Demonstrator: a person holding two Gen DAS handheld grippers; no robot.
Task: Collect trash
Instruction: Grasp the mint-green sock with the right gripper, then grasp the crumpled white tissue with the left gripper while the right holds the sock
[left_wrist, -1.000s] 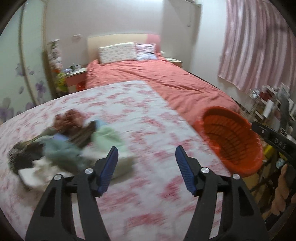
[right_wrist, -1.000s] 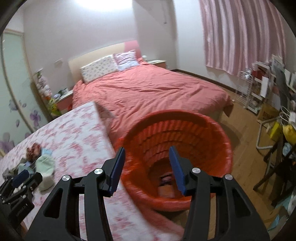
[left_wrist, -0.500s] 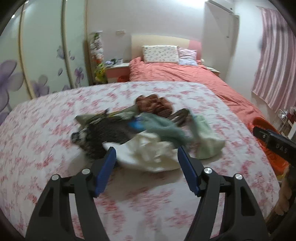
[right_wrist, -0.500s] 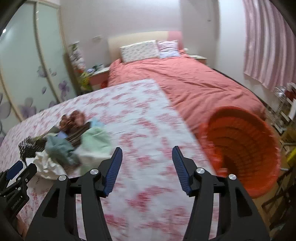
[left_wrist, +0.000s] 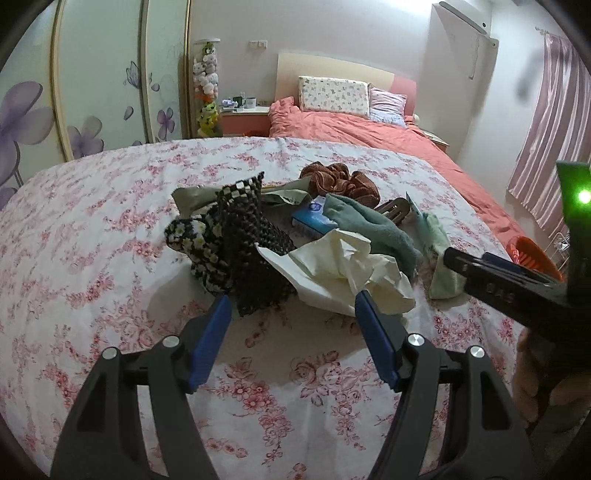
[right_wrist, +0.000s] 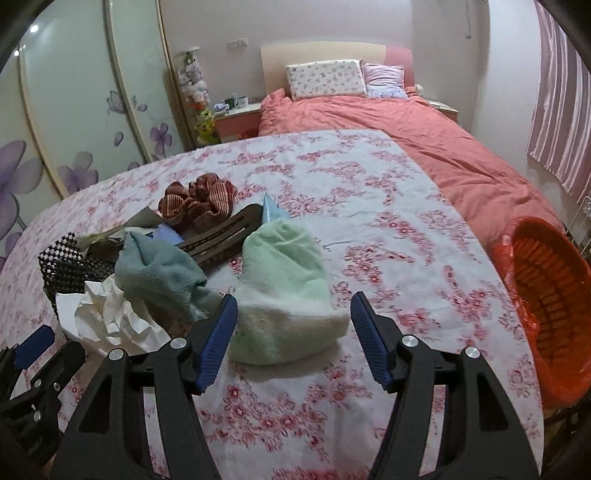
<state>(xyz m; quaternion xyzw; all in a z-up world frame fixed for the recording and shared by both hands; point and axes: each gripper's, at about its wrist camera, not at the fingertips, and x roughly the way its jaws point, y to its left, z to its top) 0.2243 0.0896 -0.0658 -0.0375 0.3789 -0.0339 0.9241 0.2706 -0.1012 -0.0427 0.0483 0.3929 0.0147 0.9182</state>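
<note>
Both claws, left (left_wrist: 291, 308) and right (right_wrist: 290, 310), spread empty: reaching step. Next, left pinches tissue (left_wrist: 343, 267) at twelve, then bin (right_wrist: 546, 295) at three.

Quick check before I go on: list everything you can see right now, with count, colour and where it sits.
crumpled paper: 1, white, near edge of the pile, just ahead of the left gripper
mesh cloth: 1, black and white, left side of the pile
teal towel: 1, blue-green, middle of the pile
light green towel: 1, pale green, right end of the pile, ahead of the right gripper
striped cloth: 1, brown-red, far side of the pile
blue packet: 1, blue, under the teal towel
basket: 1, orange, beside the table's right edge
floral tablecloth: 1, white with pink flowers
bed: 1, coral cover, behind
left gripper: 1, black with blue pads, open
right gripper: 1, same, open
</note>
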